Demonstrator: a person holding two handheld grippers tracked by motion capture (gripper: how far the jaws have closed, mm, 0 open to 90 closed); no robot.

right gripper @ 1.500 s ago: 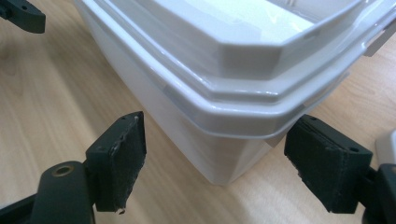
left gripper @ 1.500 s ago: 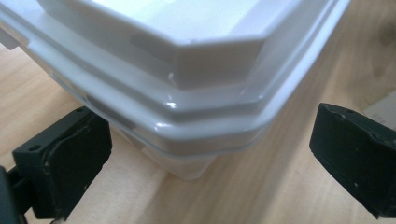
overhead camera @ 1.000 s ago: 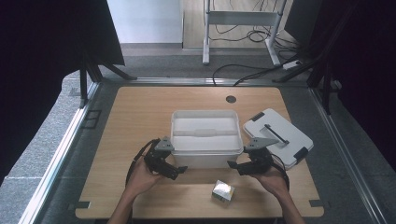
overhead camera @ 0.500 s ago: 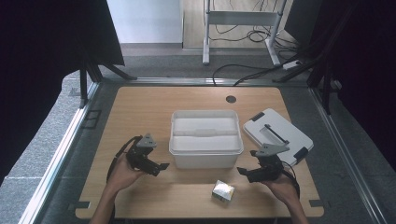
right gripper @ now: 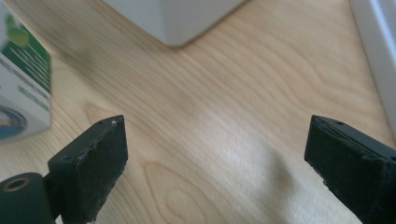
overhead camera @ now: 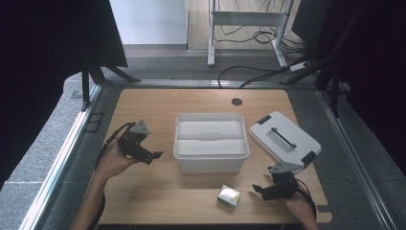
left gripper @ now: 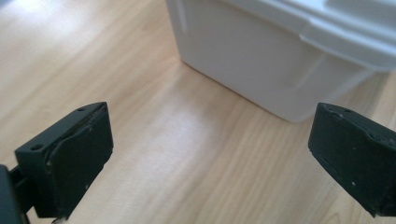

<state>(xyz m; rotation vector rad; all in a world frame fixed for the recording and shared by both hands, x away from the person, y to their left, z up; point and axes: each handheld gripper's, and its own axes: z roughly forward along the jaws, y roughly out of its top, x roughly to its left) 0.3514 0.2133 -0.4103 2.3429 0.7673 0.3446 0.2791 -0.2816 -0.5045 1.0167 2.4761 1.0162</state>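
A white plastic bin (overhead camera: pixel 211 142) and its white lid (overhead camera: pixel 284 139), black-handled, sit on a pale wood-grain table (overhead camera: pixel 153 105); a small green-and-white carton (overhead camera: pixel 229 197) lies between black grippers.

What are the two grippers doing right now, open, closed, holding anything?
Left gripper: open, holding nothing, beside the white bin.
Right gripper: open, holding nothing, near the small box.

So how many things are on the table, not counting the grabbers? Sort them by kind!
White plastic boxes: 1
White lids with a black handle: 1
Small green-and-white cartons: 1
Total: 3
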